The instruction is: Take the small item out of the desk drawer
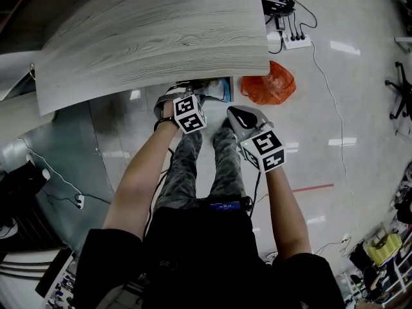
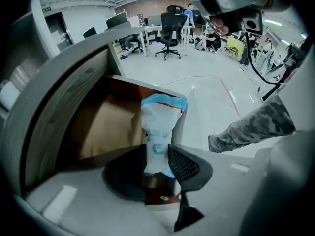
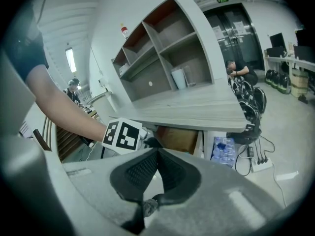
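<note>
A small white and blue packet (image 2: pixel 160 127) stands upright between the jaws of my left gripper (image 2: pixel 156 154), which is shut on its lower part. Behind it lies the open desk drawer (image 2: pixel 106 127) with its brown inside, under the grey wooden desk top (image 1: pixel 154 37). In the head view my left gripper (image 1: pixel 185 102) reaches to the desk's front edge, and the packet is hidden there. My right gripper (image 1: pixel 243 116) hangs just to the right, in front of the desk, shut with nothing in it; its pads (image 3: pixel 140 168) meet at the tip.
The person's legs in camouflage trousers (image 1: pixel 193 166) are below the grippers. An orange plastic bag (image 1: pixel 270 82) and a white power strip (image 1: pixel 296 40) lie on the floor right of the desk. A pack of water bottles (image 3: pixel 224 151) sits under the desk. A shelf unit (image 3: pixel 167 68) stands on top.
</note>
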### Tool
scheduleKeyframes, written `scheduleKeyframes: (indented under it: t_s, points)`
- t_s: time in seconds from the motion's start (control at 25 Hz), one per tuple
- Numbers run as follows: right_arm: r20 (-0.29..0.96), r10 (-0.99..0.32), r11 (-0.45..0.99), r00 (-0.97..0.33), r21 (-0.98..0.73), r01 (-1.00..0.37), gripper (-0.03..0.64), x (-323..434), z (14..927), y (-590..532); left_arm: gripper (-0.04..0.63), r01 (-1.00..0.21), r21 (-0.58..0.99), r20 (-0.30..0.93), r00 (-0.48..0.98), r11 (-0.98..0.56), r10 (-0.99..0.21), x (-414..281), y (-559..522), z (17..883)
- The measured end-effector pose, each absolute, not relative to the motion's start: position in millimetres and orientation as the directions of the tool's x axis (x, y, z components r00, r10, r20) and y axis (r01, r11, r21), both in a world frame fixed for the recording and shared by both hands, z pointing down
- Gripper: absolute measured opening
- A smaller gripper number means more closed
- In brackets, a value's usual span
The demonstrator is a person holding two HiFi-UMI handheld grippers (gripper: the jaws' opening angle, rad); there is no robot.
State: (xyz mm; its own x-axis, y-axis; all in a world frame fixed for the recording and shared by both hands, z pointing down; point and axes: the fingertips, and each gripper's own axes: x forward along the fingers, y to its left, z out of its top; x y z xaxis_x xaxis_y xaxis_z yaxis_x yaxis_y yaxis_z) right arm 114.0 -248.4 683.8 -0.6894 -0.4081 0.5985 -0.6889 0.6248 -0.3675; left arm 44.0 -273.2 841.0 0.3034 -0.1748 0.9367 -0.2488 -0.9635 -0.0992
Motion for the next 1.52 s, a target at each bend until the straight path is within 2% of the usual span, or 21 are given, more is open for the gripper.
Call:
scheduleKeyframes:
  t_s: [1.04, 1.52]
  points:
    - [0.596, -0.478, 0.596, -0.645, -0.319, -0.737, 0.002, 118.0, 615.7, -252.8, 0.140, -0.361, -0.094, 0.821, 0.499, -0.928, -0.277, 45.3, -261.1, 729.3]
    - [0.581, -0.542, 0.568, -0.607, -0.279, -0.775, 0.002, 123.7, 575.9, -264.6, 0.140, -0.476, -0.043, 0.694, 0.618, -0.878, -0.369, 36.2, -268.2, 653.7]
